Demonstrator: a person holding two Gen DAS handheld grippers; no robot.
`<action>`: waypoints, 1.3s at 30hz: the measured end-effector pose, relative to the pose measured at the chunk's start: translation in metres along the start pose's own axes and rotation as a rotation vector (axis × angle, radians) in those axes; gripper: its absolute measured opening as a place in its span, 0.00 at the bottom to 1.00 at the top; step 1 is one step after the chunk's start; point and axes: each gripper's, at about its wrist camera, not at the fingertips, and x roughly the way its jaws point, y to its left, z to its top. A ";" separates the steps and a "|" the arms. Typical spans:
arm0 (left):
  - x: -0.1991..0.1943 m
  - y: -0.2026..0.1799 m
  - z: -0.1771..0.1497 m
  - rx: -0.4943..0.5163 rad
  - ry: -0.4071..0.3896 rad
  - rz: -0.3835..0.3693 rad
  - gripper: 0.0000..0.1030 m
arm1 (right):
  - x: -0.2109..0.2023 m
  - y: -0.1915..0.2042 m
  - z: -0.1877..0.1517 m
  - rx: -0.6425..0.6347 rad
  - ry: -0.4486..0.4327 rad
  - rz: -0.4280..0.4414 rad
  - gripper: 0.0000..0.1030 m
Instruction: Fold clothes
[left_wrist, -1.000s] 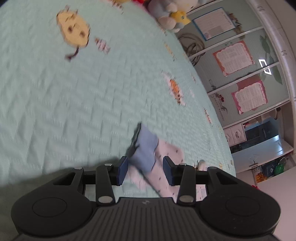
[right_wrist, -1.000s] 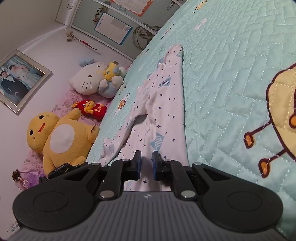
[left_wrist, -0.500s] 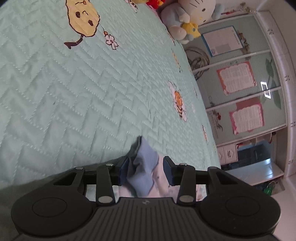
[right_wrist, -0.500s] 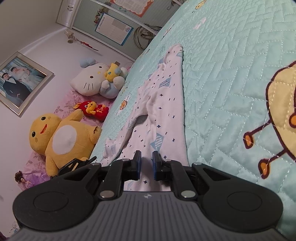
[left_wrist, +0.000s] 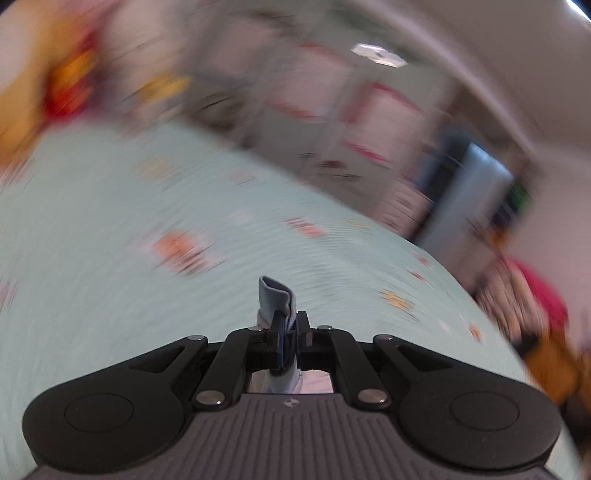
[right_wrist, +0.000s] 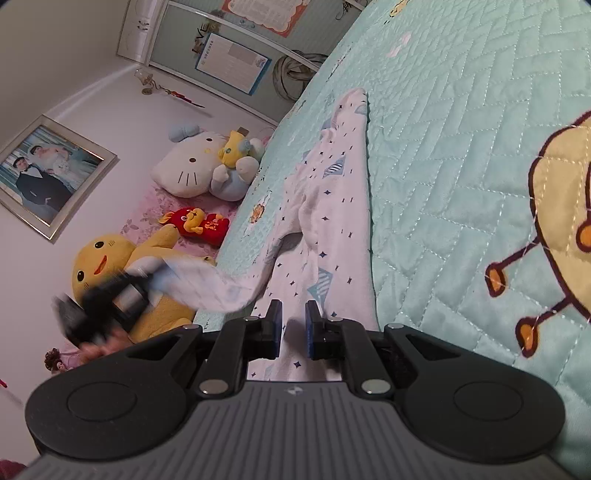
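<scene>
the left claw (left_wrist: 290, 328) is clamped on a blue cuff (left_wrist: 275, 299) of the white patterned garment (right_wrist: 325, 221), the fold of cloth standing up between its pads; everything beyond it in the left wrist view is smeared by blur. in the right wrist view that same claw (right_wrist: 110, 302) shows at the left as a dark blurred shape, with one part of the garment stretched up off the bed (right_wrist: 461, 147) toward it. the rest of the garment lies lengthwise along the mint quilted bed, running from near to far. the right claw (right_wrist: 293, 328) sits low over the near end of the garment, its pads a narrow gap apart with white cloth between them; whether they pinch it, i cannot tell. plush toys (right_wrist: 207, 166) are heaped at the far left, beside the bed.
</scene>
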 end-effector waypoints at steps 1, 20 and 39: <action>0.004 -0.023 0.007 0.077 0.000 -0.034 0.03 | 0.000 0.000 0.000 0.001 0.000 0.003 0.12; 0.002 -0.146 -0.157 0.952 0.353 -0.412 0.04 | -0.008 -0.014 0.001 0.086 -0.014 0.115 0.19; -0.022 -0.130 -0.201 1.028 0.293 -0.470 0.04 | 0.050 0.050 0.100 -0.236 0.005 -0.138 0.38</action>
